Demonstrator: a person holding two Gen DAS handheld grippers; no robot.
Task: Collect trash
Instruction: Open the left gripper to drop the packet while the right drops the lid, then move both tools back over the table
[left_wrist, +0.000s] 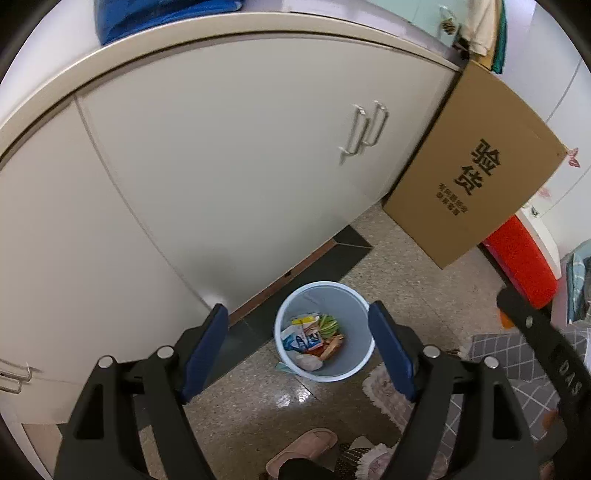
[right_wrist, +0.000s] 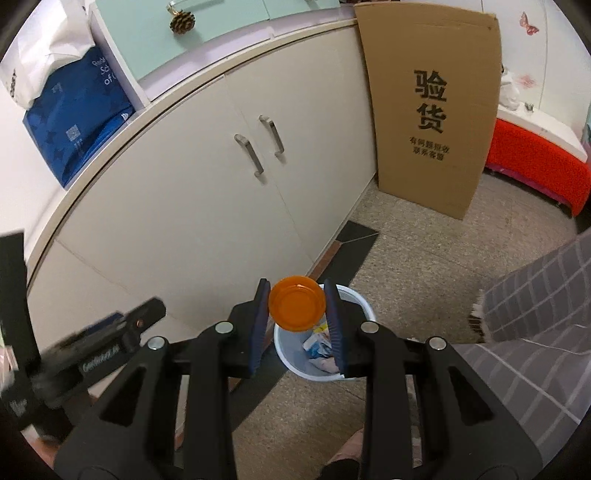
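The orange lid (right_wrist: 297, 308) hides part of the bin (right_wrist: 360, 301); the other gripper (right_wrist: 88, 354) is blurred

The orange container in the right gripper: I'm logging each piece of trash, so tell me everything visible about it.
The orange container looks like translucent plastic, round, its flat ridged circular end facing the camera. It is clamped sideways between the right gripper pads, held above the pale blue bin, which already holds wrappers. Nothing else touches it.
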